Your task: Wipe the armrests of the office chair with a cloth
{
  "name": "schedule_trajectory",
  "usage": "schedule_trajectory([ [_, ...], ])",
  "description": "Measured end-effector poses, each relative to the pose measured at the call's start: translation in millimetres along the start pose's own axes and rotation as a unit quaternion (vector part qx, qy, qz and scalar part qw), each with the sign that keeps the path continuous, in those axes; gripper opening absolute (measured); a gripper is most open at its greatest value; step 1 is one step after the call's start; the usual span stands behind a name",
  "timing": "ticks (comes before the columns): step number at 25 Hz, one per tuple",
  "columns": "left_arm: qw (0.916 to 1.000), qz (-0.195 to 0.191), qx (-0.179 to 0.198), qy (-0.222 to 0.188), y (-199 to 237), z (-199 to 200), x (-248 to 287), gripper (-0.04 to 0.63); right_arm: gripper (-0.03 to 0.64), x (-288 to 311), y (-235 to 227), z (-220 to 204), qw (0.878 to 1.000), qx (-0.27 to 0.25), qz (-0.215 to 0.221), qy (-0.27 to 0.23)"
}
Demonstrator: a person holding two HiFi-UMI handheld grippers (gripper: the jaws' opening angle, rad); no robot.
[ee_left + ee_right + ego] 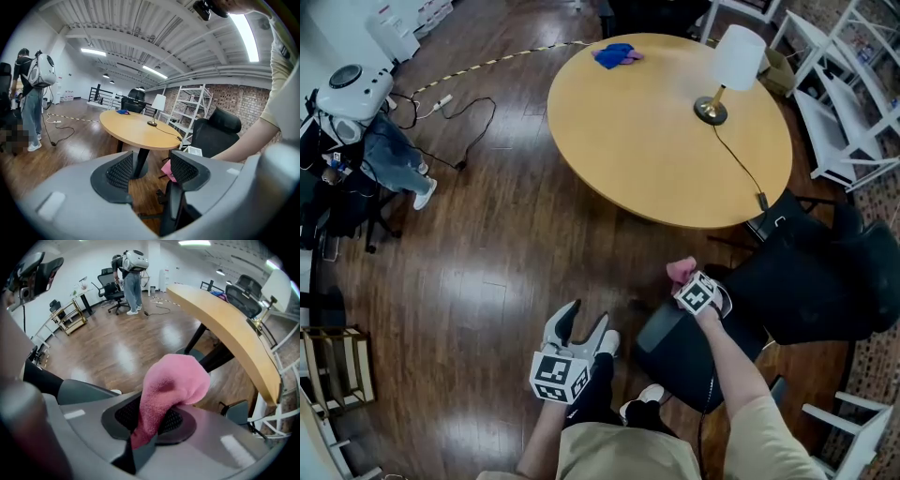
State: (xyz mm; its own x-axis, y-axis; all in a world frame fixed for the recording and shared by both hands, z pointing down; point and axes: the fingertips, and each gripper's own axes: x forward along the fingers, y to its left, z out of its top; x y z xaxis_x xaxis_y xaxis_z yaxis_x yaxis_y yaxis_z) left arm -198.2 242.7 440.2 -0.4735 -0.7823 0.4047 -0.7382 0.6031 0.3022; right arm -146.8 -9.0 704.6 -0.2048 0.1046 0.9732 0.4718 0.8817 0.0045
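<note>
**Pink cloth pinched thin, chair left unsteadied**

At the bottom centre of the head view, the left gripper [586, 319] hangs with its jaws wide and nothing between them. Just to its right, the right gripper [684, 278] is clamped on a pink cloth [681, 269]. The cloth is a soft, nubby bundle caught by one fold, with most of it bulging free past the tips. It sits over the near edge of the black office chair [811, 281] at lower right, whose armrests are hard to pick out.

The thin pinch may let the cloth drag loose under friction. The unheld chair may also swivel away under pressure.

Beyond stands the round wooden table [647, 141] with a lamp [727, 75].
</note>
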Motion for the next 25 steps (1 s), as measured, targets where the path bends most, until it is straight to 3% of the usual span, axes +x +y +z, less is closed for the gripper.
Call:
schedule_trajectory([
  [4, 0.9999, -0.013, -0.001, 0.011, -10.5, -4.4, 3.5, 0.244, 0.064, -7.1, -10.6, -44.1, 0.998, 0.062, -0.002, 0.014],
  [8, 0.9996, -0.027, 0.013, 0.001, -21.1, 5.1, 9.2, 0.244, 0.061, -20.0, -7.0, -59.4, 0.989, 0.144, -0.01, -0.032],
  [12, 0.9989, -0.037, 0.028, -0.004, -33.2, 12.1, 11.8, 0.244, 0.061, -22.1, 34.0, -67.8, 0.974, 0.214, 0.015, -0.07],
  [22, 0.9968, -0.064, 0.042, -0.026, -61.6, 36.1, 1.4, 0.244, 0.063, -29.4, 172.8, -48.6, 0.965, 0.232, 0.086, -0.088],
  [25, 0.996, -0.069, 0.044, -0.034, -61.9, 41.6, 3.0, 0.244, 0.063, -25.3, 196.8, -49.6, 0.97, 0.214, 0.09, -0.071],
])
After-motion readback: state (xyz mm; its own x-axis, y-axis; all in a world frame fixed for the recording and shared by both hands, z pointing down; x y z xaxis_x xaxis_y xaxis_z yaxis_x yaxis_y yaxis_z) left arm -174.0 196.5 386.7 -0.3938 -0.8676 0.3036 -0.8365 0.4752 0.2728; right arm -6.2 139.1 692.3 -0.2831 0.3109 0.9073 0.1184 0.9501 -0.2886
